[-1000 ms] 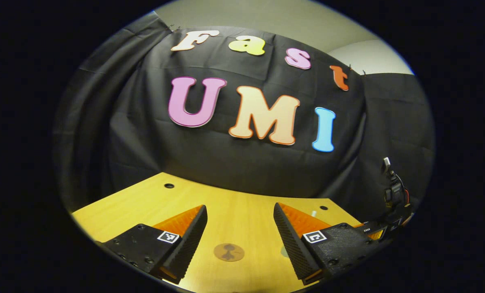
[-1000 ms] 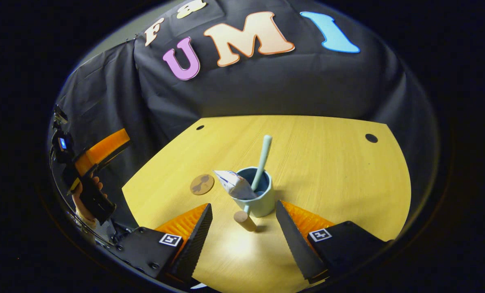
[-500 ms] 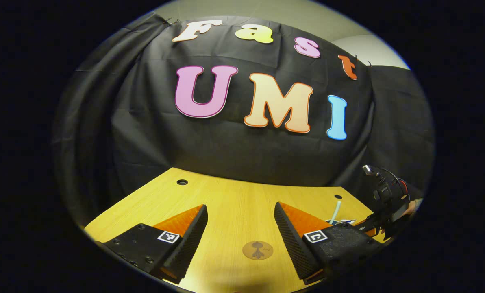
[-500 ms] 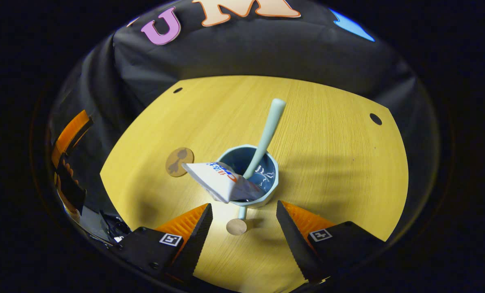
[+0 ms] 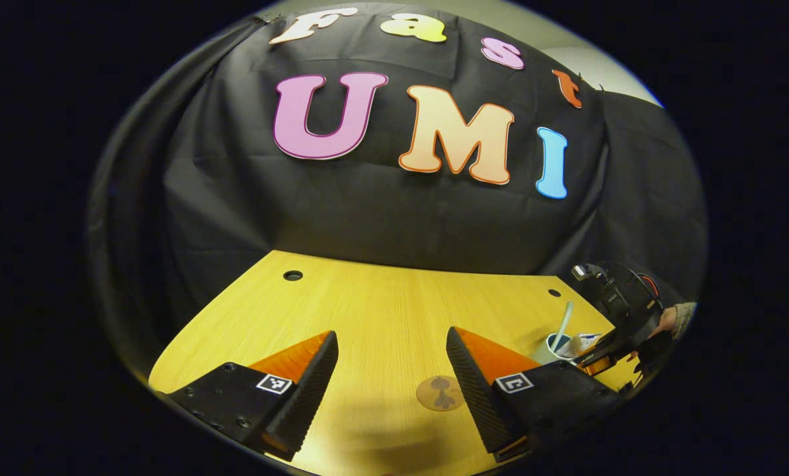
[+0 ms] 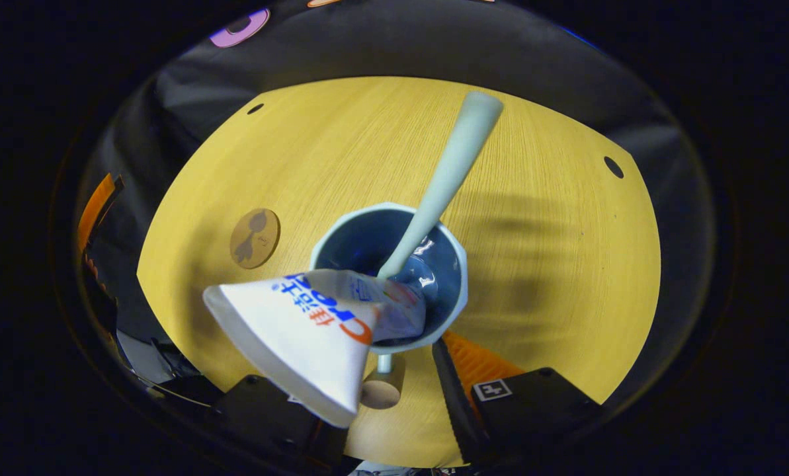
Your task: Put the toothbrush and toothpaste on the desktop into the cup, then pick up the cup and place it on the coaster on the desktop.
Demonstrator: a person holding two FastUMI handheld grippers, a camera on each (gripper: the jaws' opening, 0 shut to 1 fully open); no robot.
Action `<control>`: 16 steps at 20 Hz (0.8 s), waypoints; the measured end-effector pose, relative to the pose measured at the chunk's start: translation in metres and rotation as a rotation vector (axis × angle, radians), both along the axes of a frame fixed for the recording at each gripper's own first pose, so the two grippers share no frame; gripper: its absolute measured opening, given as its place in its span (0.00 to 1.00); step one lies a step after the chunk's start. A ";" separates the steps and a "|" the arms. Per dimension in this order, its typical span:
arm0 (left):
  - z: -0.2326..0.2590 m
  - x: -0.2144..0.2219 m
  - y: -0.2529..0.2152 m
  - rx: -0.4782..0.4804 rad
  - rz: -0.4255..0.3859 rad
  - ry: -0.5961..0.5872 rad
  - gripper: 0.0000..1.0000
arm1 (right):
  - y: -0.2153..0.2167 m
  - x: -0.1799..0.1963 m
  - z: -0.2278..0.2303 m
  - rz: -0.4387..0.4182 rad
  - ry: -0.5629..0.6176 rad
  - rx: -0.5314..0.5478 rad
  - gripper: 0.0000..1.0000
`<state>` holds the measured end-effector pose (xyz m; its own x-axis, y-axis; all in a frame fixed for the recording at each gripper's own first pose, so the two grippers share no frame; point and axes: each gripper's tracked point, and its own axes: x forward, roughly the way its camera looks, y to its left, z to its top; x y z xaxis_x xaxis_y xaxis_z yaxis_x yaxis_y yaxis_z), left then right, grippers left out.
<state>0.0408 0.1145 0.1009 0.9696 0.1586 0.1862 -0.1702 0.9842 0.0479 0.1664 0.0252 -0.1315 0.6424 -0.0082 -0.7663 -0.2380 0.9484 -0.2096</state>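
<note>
From above in the right gripper view, a pale blue cup (image 6: 457, 264) stands on the wooden desktop (image 6: 539, 218). A light toothbrush (image 6: 450, 168) leans out of it, and a white toothpaste tube (image 6: 301, 330) sticks out toward the camera. My right gripper (image 6: 386, 370) is low at the cup's near side, with the cup's wood-tipped handle (image 6: 379, 393) between its fingers. One finger (image 6: 454, 396) stands apart from the handle; the tube hides the other. The round brown coaster (image 6: 254, 229) lies left of the cup. My left gripper (image 5: 391, 337) hangs open over the desktop, the coaster (image 5: 437, 393) below it.
Far right in the left gripper view, the cup (image 5: 553, 345) and a hand with the right gripper (image 5: 599, 357) are by the desktop's edge. Small round holes (image 5: 293, 275) mark the desktop's back corners. Black cloth closes the back.
My right gripper has dropped and moved in on the cup, so the handle now lies between its fingers, which have narrowed. The left gripper has tilted down and swung slightly, staying open.
</note>
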 end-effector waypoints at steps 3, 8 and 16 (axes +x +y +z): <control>-0.005 0.001 0.014 -0.003 0.008 0.017 0.95 | -0.002 0.003 -0.004 -0.017 0.032 -0.040 0.54; -0.007 0.001 0.033 -0.021 0.019 0.029 0.95 | -0.004 -0.002 -0.008 -0.038 0.071 -0.071 0.32; -0.018 0.000 0.047 -0.067 0.032 0.044 0.95 | 0.020 -0.008 0.008 -0.009 0.017 -0.075 0.31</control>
<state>0.0408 0.1615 0.0831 0.9710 0.2000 0.1312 -0.2004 0.9797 -0.0102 0.1587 0.0450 -0.1240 0.6292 -0.0714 -0.7739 -0.2337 0.9323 -0.2760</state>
